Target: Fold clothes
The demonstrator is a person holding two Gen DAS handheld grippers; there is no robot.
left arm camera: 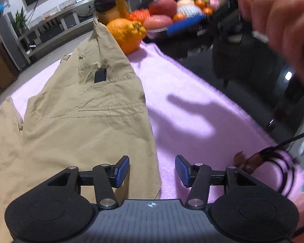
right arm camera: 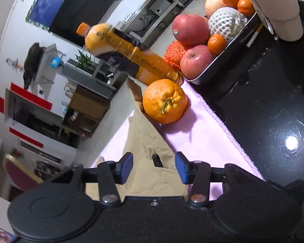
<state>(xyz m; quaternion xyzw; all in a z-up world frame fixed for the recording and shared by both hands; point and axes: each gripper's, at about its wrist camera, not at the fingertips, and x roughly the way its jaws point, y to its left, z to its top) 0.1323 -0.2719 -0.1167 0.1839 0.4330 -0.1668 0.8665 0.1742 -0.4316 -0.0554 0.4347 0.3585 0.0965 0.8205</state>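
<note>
Both grippers gape empty: the left gripper (left arm camera: 152, 171) over the hem of the khaki trousers (left arm camera: 87, 109), the right gripper (right arm camera: 154, 167) above their far end. A blurred hand (left arm camera: 281, 20) fills the upper right. Pink blanket (left arm camera: 192, 109) covers the black worktop (right arm camera: 273, 111); a large orange (right arm camera: 164, 101), juice bottle (right arm camera: 127, 53) and fruit tray (right arm camera: 223, 60) crowd the trousers' end.

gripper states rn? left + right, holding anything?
Left gripper: open, holding nothing, over the edge of the khaki trousers.
Right gripper: open, holding nothing, with the trousers below its fingers.
</note>
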